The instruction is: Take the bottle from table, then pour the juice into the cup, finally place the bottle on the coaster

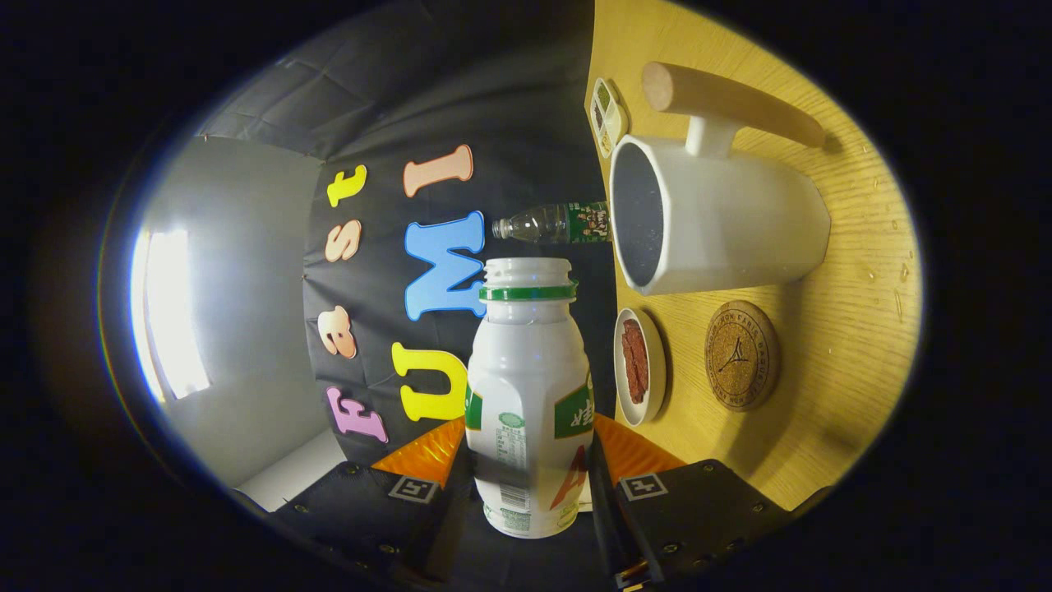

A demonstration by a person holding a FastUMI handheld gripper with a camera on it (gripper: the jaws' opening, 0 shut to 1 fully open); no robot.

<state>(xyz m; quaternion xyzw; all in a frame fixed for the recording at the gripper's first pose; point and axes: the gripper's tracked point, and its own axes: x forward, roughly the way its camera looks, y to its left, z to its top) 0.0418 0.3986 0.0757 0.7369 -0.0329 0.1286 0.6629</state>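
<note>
Clearly the gripper (pixel 530 485) is clamped on the white bottle (pixel 528 395), both fingers pressing its lower body from either side. The bottle has a green neck ring and an uncapped mouth, and its open top points toward the booth's wall. The view is rolled, so the wooden table (pixel 855 329) appears upright to the right of the bottle. On it stands the white cup (pixel 723 218) with a wooden handle, its dark opening facing the bottle and just beyond the bottle's mouth. Nearer lie a round cork coaster (pixel 741 355) and a small white dish (pixel 639 366) with something red. A clear plastic bottle (pixel 555 223) stands beside the cup.
</note>
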